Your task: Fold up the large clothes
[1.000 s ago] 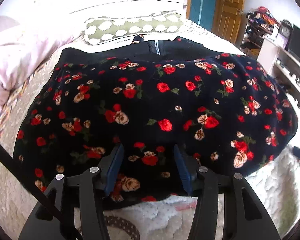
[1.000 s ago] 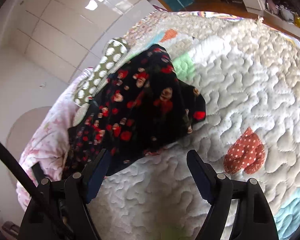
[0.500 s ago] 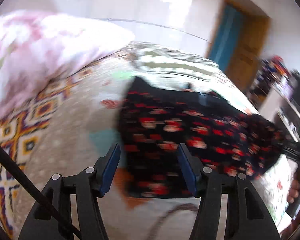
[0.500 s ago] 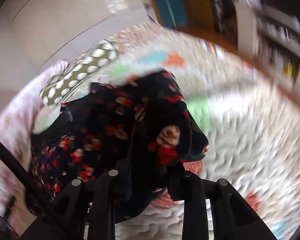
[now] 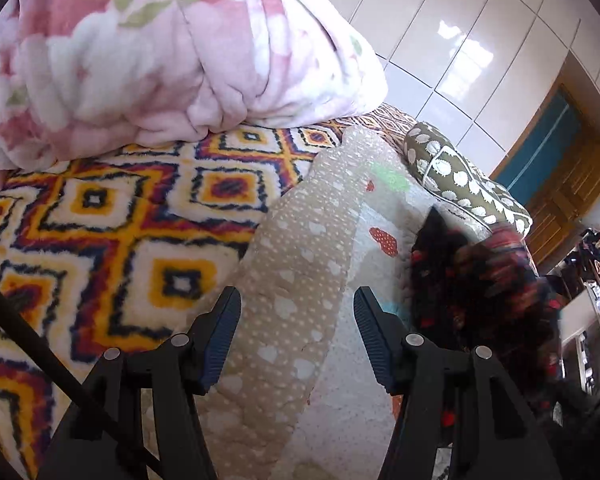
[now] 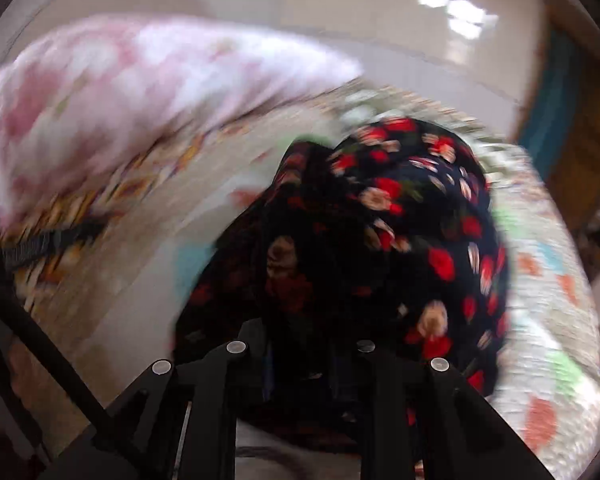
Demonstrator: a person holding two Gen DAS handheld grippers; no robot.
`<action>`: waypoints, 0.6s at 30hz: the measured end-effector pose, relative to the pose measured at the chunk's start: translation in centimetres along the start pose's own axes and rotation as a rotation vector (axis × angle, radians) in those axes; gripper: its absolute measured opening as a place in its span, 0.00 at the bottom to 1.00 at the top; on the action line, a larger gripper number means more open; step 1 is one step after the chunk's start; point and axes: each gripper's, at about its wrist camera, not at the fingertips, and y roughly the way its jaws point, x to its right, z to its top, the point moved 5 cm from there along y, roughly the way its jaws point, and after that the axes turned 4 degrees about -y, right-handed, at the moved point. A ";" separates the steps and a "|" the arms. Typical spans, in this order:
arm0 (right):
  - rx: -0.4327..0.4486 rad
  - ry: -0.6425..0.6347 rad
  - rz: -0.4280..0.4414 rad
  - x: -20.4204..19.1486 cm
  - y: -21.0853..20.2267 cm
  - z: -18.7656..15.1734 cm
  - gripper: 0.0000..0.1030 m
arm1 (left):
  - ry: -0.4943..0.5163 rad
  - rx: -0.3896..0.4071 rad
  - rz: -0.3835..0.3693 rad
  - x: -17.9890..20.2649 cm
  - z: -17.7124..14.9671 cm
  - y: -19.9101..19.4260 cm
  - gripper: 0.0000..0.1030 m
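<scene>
Right claw (image 6: 300,364) closing, apparently pinching the floral garment (image 6: 400,216) to carry its fold across the bed (image 5: 300,280); left claw (image 5: 296,336) released, empty.

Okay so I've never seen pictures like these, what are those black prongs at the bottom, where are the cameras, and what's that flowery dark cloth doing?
There is no robot here. A person holds a two-finger gripper in each hand, and each one carries a wide-angle camera looking forward along its fingers, so the black prongs are the gripper's own fingers.

In the left wrist view, the left gripper is open with nothing between its blue pads, above a bed with a pale quilt. Beyond lie a bright diamond-patterned blanket, a pink floral duvet and a green spotted pillow.

In the blurred right wrist view, the right gripper is closing, with the black floral garment bunched between its fingers. That garment is the one to be folded.
</scene>
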 end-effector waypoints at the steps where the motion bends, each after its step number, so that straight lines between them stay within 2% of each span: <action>1: -0.022 -0.038 -0.006 -1.1 0.7 -0.6 0.23 | 0.002 0.000 -0.007 0.2 0.0 0.0 0.56; 3: -0.010 -0.089 -0.038 -1.9 1.2 -1.2 0.30 | 0.008 -0.004 -0.026 0.7 0.2 0.3 0.56; 5: 0.016 -0.075 -0.003 -1.7 -0.2 -1.3 0.41 | 0.017 -0.006 -0.054 1.5 0.1 0.4 0.56; 8: 0.041 0.004 0.099 -0.3 -2.9 -1.2 0.44 | 0.038 -0.012 -0.128 3.7 -0.4 0.4 0.56; 10: 0.060 0.048 0.120 1.0 -4.7 -1.3 0.44 | 0.064 -0.016 -0.186 5.4 -0.9 0.1 0.56; 13: 0.076 0.102 0.081 3.1 -6.4 -1.6 0.46 | 0.126 -0.018 -0.262 8.1 -2.0 -0.6 0.59; 15: 0.066 0.144 0.031 5.6 -6.6 -1.1 0.47 | 0.168 -0.024 -0.323 10.1 -3.1 -1.2 0.72; 18: 0.052 0.161 -0.026 8.0 -5.8 0.6 0.47 | 0.222 -0.066 -0.397 12.8 -4.8 -1.0 0.75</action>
